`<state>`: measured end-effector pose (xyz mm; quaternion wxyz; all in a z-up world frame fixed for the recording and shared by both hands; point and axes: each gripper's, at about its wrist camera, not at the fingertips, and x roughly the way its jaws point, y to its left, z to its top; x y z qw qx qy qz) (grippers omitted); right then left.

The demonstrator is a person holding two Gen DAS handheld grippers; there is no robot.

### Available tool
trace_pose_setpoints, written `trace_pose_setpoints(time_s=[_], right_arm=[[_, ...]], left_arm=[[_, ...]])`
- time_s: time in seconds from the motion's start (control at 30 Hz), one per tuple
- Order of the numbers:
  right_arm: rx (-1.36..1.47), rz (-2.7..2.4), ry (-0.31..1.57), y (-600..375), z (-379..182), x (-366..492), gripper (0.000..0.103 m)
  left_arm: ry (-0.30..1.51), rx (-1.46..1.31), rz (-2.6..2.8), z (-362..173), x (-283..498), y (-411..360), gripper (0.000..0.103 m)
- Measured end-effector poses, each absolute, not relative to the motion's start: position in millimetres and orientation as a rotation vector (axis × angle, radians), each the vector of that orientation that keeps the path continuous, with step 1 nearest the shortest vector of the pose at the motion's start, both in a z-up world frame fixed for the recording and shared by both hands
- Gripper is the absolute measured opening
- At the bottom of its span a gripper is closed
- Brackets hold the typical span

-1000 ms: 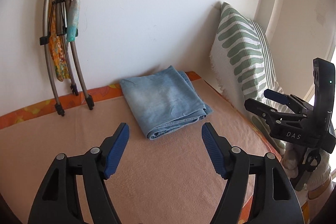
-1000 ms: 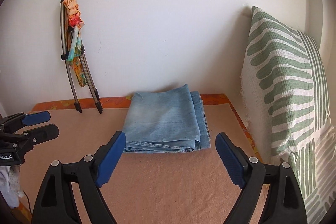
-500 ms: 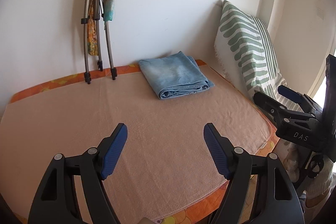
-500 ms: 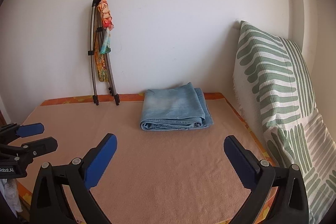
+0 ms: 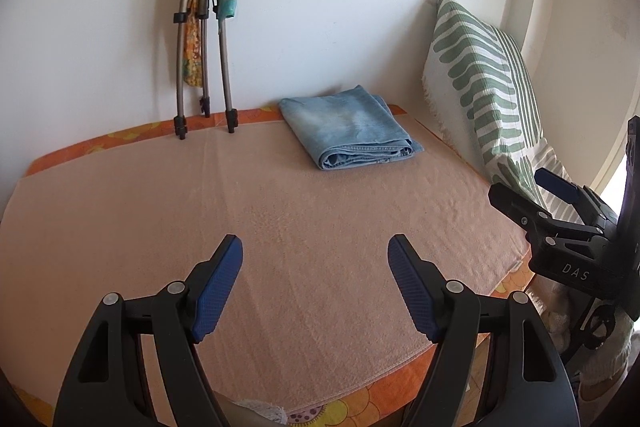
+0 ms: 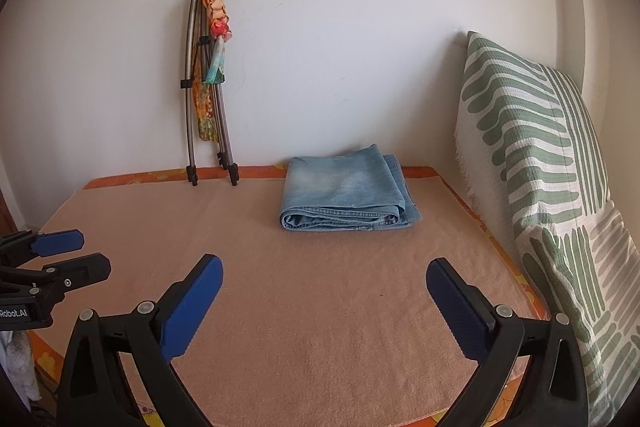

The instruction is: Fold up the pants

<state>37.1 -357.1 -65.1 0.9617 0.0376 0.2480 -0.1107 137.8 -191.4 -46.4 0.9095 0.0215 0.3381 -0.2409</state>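
Both grippers drawn back from the folded jeans [image 6: 347, 195], left gripper [image 5: 315, 267] and right gripper [image 6: 324, 287] now over bare peach towel [image 5: 320, 227], right jaws just opened wider with nothing between them

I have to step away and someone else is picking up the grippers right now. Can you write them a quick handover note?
Left hand-held gripper: open, empty.
Right hand-held gripper: jaws just opened wide, nothing between them.
Folded jeans: a neat stack at the far edge of the peach towel, by the wall, beside the striped pillow.
Done: folding looks finished.
Left: apparently nothing; maybe square the stack.
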Motion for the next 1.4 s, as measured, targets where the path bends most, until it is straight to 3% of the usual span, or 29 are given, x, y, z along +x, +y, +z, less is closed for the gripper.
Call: trace_pose_setpoints(time_s=[1.4], right_arm=[[0.084, -0.196, 0.569, -357.2, -92.5, 49.9, 0.103]], left_arm=[[0.679, 0.087, -0.422, -54.8, 127.6, -175.8, 0.075]])
